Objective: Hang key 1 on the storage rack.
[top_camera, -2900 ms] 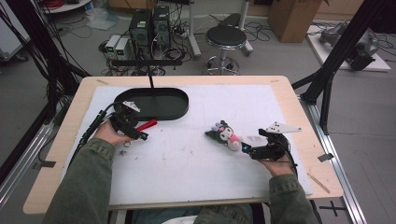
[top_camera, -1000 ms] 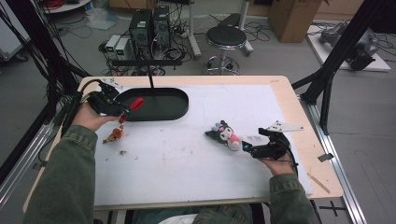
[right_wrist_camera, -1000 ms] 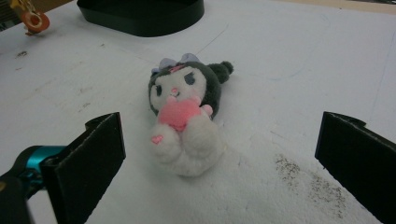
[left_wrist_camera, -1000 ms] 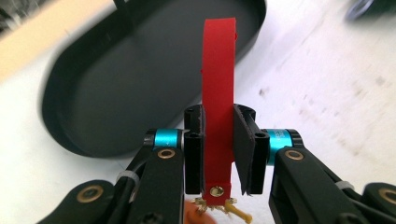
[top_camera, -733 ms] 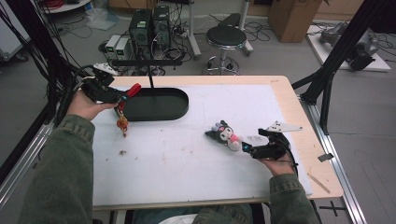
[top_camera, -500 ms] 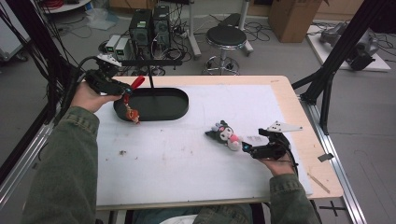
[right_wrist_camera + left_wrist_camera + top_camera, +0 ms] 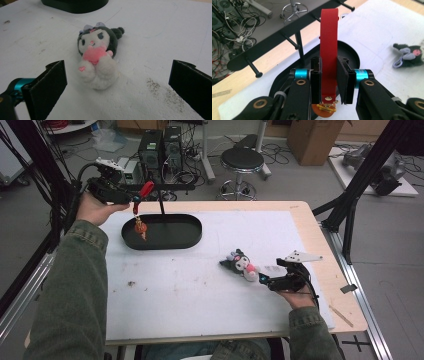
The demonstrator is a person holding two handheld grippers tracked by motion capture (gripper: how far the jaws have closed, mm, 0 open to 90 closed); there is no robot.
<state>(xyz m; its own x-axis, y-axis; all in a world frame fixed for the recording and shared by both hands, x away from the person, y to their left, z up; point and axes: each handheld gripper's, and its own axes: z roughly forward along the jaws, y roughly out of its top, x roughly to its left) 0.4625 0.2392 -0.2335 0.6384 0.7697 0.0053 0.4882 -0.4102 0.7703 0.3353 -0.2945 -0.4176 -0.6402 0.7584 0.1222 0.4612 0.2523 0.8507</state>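
The left claw [image 7: 136, 197] is clamping a red strap [image 7: 329, 47] flat between its jaws, and a small orange charm [image 7: 140, 228] is dangling from the strap's lower end on a short metal link. In the high view it is being held up in the air near the far-left corner of the table [image 7: 300, 215], with the charm hanging over the left end of the black oval tray [image 7: 192, 234]. Just beyond, a black rack with pegs [image 7: 287, 37] is rising on a thin post from that tray, its bar running across the far edge.

Judging by this, the step in hand is carrying the keychain to the rack to hang it up. The next move is probably calling for lining the strap's loop up with one peg, sliding it on, and only then letting the jaws part; the strap is limp, so the swinging charm could be throwing off the aim.

Further right, toward the near-right part of the table, a dark plush toy [image 7: 241, 264] holding a pink heart is lying on the white mat. The right claw [image 7: 262, 279] is resting just beside it, jaws standing wide apart with the toy in front of them, untouched. It seems to be waiting its turn.
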